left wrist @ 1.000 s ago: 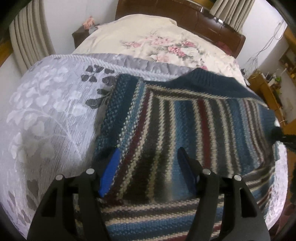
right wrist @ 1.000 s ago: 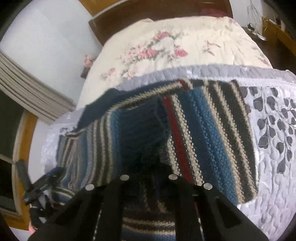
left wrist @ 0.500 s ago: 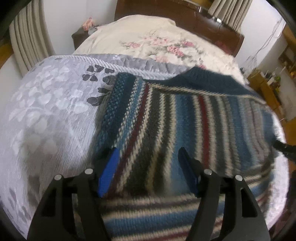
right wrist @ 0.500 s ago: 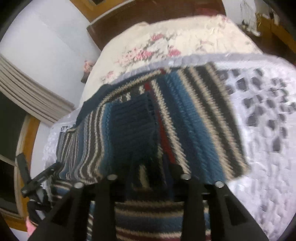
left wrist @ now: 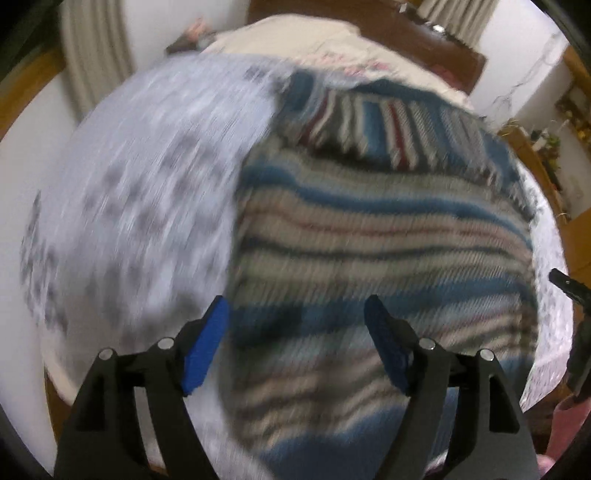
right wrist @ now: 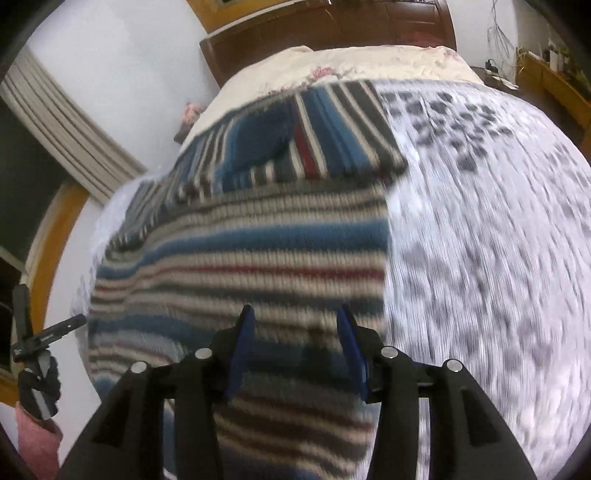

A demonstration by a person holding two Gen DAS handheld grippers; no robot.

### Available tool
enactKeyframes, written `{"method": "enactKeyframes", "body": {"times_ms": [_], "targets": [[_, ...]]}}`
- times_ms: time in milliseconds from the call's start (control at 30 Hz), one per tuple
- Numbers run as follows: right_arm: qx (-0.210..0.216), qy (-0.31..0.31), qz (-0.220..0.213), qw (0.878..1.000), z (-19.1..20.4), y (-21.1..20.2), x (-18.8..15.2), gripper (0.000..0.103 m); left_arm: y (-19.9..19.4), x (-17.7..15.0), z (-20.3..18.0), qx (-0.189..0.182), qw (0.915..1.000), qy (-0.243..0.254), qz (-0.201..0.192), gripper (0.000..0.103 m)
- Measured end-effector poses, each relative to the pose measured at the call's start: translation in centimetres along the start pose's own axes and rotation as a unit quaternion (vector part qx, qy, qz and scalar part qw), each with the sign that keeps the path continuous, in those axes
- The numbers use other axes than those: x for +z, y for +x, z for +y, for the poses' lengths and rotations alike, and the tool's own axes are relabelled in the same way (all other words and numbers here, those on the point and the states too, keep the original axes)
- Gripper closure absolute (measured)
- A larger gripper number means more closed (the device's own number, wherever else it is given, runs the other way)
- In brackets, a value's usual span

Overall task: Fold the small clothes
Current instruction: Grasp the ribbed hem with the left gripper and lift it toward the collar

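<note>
A striped knit sweater (left wrist: 384,236) in blue, cream, grey and dark red lies spread on a pale quilted bedspread (left wrist: 140,192) with a grey leaf print, both wrist views smeared by motion blur. The left gripper (left wrist: 295,314) hangs just above the sweater's near part, its blue-padded fingers (left wrist: 205,347) spread wide with nothing between them. The right gripper (right wrist: 295,325) is likewise poised over the knit, fingers (right wrist: 240,343) parted and gripping nothing, close to the garment's right edge. At the far end of the sweater a section with stripes running the other way lies folded over the body. Beyond it sit a cream floral quilt (right wrist: 369,62) and a dark wooden headboard (right wrist: 332,29); the left gripper's black frame shows at the right view's left edge
</note>
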State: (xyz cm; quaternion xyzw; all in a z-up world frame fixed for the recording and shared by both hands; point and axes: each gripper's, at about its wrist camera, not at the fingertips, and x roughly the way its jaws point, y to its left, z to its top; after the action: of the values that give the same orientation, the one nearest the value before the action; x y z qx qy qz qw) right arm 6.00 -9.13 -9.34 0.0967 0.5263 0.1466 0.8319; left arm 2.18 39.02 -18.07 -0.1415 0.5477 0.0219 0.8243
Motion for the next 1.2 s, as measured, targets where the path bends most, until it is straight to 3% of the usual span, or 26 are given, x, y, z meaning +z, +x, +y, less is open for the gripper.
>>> {"method": "enactKeyframes", "body": {"times_ms": [200, 433, 600, 700, 833, 1133, 1200], "targets": [[0.02, -0.008, 0.023, 1.0, 0.5, -0.4, -4.5, 0.056, 0.5, -6.6, 2.8, -0.042, 0.9954, -0.075, 0.042, 0.027], [0.029, -0.033, 0.046, 0.998, 0.8, -1.2, -7.7, 0.055, 2.0, -10.3, 3.7, -0.053, 0.9907, -0.111, 0.058, 0.027], [0.029, -0.025, 0.063, 0.997, -0.1, -1.7, -10.1, 0.055, 2.5, -11.0, 4.2, -0.073, 0.9869, -0.134, 0.052, 0.028], [0.04, -0.018, 0.07, 0.997, -0.6, -2.3, -11.1, 0.052, 2.6, -11.3, 4.2, -0.107, 0.9816, -0.145, 0.063, 0.036], [0.041, -0.019, 0.092, 0.995, -1.1, -2.4, -13.2, 0.047, 2.7, -11.8, 3.2, -0.162, 0.9718, -0.154, 0.075, 0.039], [0.089, 0.049, 0.131, 0.986, -2.9, 0.1, -16.3, 0.046, 3.3, -12.3, 0.9, -0.157, 0.9751, -0.13, 0.087, 0.031], [0.096, 0.041, 0.127, 0.986, -2.6, 0.0, -16.3, 0.052, 3.5, -11.8, -0.2, -0.162, 0.9742, -0.129, 0.09, 0.041]]}}
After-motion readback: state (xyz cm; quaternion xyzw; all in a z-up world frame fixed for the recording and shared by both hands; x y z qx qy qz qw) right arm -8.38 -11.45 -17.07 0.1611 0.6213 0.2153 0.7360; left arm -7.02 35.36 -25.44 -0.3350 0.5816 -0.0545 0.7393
